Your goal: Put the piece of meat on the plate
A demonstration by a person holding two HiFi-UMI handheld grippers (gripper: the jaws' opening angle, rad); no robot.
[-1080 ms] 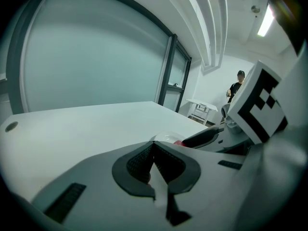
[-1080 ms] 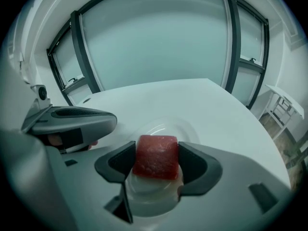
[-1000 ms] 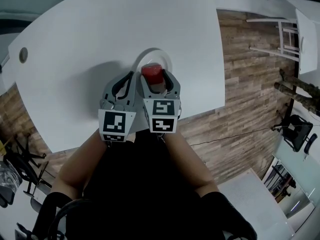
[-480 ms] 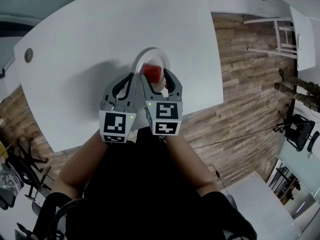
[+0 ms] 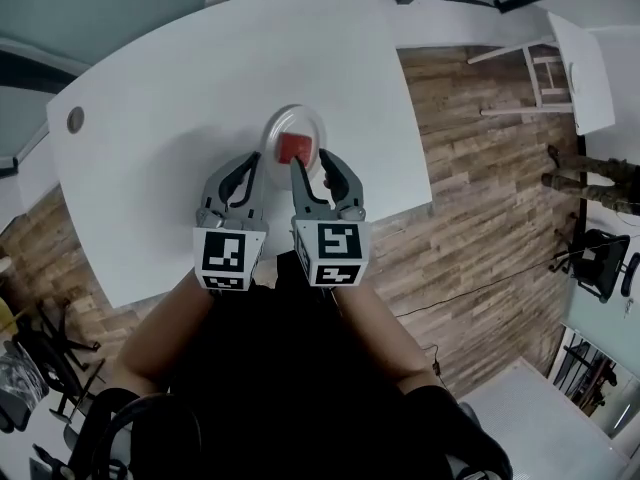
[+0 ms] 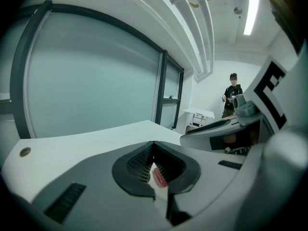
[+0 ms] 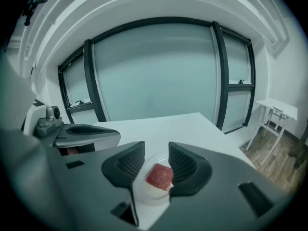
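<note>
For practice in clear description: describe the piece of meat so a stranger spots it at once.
Find the large white table. Toward its near edge sits a round white plate. The meat is the small red block on it, the only red thing there.

Red, roughly square piece of meat (image 5: 294, 148), lying flat near the middle of a round white plate (image 5: 275, 125), plate apparently near the white table's (image 5: 150, 118) near edge

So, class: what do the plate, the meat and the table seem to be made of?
The plate: smooth plain white; ceramic or plastic, can't tell which. The meat: matte red block with squared edges; possibly a plastic toy. The table: flat matte white, no grain; probably laminate.
</note>
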